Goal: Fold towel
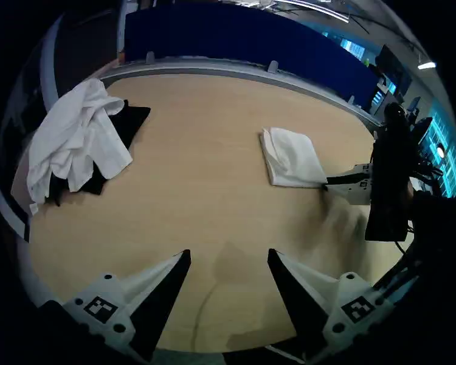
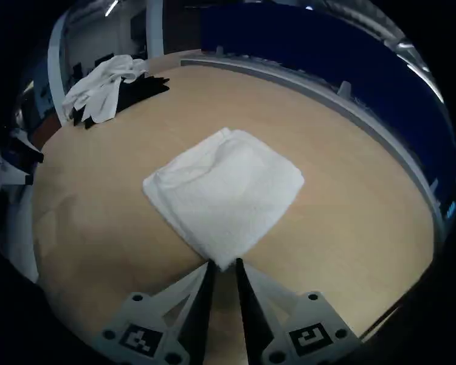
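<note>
While beneath folded towel [image 2: 225, 191], tan table [image 2: 349, 201].

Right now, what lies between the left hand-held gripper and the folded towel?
Bare wooden tabletop, seen in the left gripper view; nothing sits between the left hand-held gripper and the folded white towel.

Two fisheye cameras, one on each gripper, low over the same table [image 1: 216, 201].
The left gripper view looks out past the left gripper [image 1: 228, 252] across the wood toward the blue partition [image 1: 240, 36], with the towel [image 1: 292, 157] well off to its right. The right gripper view sits close over that towel, just behind the right gripper [image 2: 223, 261] — facing crosswise toward the heap of cloth [image 1: 76, 143]. Both take in towel, tabletop, partition and heap.
</note>
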Tool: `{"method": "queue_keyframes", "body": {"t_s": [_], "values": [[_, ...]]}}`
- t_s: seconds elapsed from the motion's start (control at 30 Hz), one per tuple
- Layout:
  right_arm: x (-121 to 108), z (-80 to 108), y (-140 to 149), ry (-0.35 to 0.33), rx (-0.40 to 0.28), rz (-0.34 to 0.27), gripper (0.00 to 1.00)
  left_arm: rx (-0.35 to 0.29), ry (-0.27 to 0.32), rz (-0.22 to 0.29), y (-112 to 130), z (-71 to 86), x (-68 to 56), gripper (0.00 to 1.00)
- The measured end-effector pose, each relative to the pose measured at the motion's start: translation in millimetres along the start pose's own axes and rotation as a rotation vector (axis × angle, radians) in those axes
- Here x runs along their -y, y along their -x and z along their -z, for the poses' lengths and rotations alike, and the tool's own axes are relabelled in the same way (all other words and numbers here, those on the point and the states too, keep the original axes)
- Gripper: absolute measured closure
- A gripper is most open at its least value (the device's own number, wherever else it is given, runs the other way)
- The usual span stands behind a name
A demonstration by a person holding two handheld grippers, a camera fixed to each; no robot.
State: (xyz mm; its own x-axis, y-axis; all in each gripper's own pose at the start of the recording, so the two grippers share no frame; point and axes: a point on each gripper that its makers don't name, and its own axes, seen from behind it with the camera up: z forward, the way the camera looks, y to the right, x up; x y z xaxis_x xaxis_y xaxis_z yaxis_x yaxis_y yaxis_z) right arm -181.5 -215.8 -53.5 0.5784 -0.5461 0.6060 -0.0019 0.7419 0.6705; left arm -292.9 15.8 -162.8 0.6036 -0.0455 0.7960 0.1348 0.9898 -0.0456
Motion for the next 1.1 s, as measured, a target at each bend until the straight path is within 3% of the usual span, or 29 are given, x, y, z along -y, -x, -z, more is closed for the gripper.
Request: {"method": "queue_keyframes", "body": {"t_s": [0.27,0.57,0.83,1.1], "values": [[2,2.3,-2,-0.005,-0.011,-0.013,0.92,0.003,0.005,-0.005,1,-1.2,-1.7,0.06],[-6,10.8,-12,0.023,-0.038,-0.039,0.94,0.002,0.009,-0.009,0,2.9,-3.5,0.06],[-18,46.7,-69,0.040,-0.137,-0.022,0.94,-0.018,0.023,-0.015,-12,3.3,-9.0,0.06],[-40,96.3,-139,0.076,-0.269,-0.017,0.95,-0.051,0.048,-0.039,-32,3.0,-22.2,0.06]]}}
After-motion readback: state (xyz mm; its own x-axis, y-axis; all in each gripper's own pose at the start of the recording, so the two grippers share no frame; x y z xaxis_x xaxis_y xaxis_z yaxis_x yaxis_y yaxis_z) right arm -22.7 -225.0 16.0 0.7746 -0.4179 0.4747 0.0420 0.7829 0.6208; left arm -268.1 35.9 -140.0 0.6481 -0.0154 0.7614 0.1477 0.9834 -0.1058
